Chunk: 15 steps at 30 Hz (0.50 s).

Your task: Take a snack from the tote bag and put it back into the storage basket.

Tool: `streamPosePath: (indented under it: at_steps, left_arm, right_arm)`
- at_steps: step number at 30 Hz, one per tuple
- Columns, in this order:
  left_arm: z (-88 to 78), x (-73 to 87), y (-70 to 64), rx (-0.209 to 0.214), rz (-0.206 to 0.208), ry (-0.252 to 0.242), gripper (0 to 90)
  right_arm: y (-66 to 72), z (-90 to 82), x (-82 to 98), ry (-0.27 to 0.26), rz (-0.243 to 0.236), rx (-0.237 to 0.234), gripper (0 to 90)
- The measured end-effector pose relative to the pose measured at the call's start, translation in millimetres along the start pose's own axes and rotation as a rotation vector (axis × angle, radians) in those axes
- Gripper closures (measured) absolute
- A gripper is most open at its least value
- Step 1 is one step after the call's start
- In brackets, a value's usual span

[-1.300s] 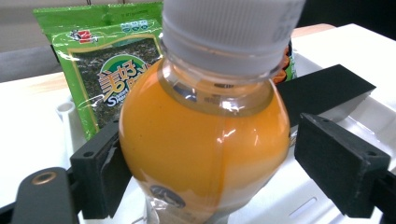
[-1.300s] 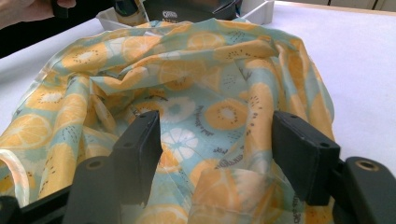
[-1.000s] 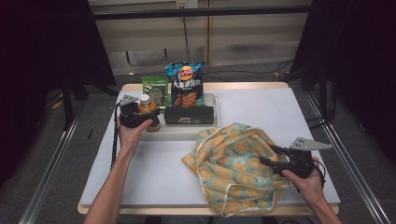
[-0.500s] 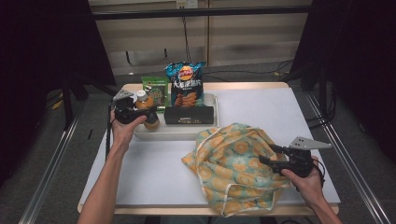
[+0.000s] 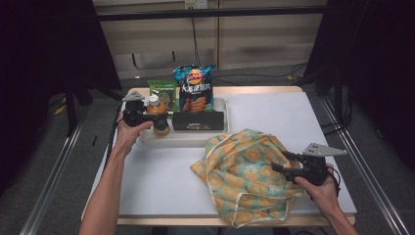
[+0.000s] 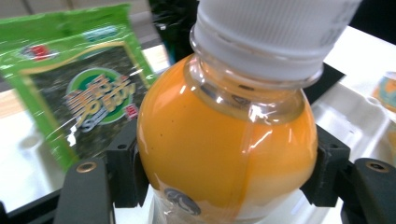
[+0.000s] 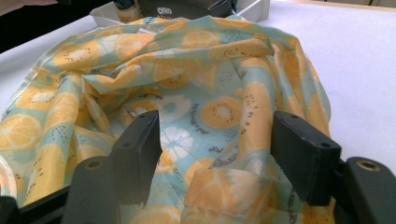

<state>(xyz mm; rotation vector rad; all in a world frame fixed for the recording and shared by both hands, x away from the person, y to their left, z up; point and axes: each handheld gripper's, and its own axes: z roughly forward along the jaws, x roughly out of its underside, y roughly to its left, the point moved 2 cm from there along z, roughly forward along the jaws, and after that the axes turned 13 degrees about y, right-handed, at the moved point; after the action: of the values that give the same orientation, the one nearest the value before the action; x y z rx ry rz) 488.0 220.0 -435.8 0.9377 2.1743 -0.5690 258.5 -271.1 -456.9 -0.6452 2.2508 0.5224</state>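
The left tongs (image 5: pixel 155 119) are clamped on the shoulder of an orange juice bottle (image 5: pixel 157 115), which stands upright at the left end of the tray (image 5: pixel 221 137), just in front of the green snack packet (image 5: pixel 164 90). From there, the fruit-print bag (image 5: pixel 244 176) lies toward four o'clock, well apart across the tabletop (image 5: pixel 161 181). The right tongs (image 5: pixel 280 161) sit at the bag's right edge with cloth between their jaws; whether they pinch it I cannot tell. The bottle likely has to travel down-right into the bag's mouth.
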Motion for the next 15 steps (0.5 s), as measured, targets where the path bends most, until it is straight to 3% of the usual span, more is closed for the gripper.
streamPosePath:
  at_steps: [3, 4, 7, 8, 12, 15]
  left_arm:
    - [4.1, 2.1, 3.1, 0.04, 0.033, 0.004, 30.6]
    - [3.9, 1.8, 3.9, 0.044, 0.022, 0.0, 30.5]
    - [3.4, 2.9, 6.9, 0.063, 0.047, 0.002, 30.5]
    - [3.5, 2.5, 7.3, 0.066, 0.042, 0.0, 30.4]
    - [3.0, -0.7, 7.2, 0.079, 0.096, 0.038, 30.3]
    - [2.5, -0.5, 7.2, 0.074, 0.091, 0.034, 30.2]
  right_arm:
    - [0.1, 1.1, 0.1, 0.002, 0.0, -0.001, 33.5]
    - [-0.1, 1.1, 0.1, 0.002, -0.001, -0.001, 33.5]
    - [-0.9, 1.1, 0.6, 0.002, 0.001, 0.001, 33.4]
    - [-0.8, 0.9, 0.7, 0.002, 0.004, 0.004, 33.4]
    - [0.0, 0.3, 0.8, 0.001, 0.007, 0.006, 33.0]
    - [0.6, 0.2, 0.7, 0.003, 0.007, 0.002, 32.8]
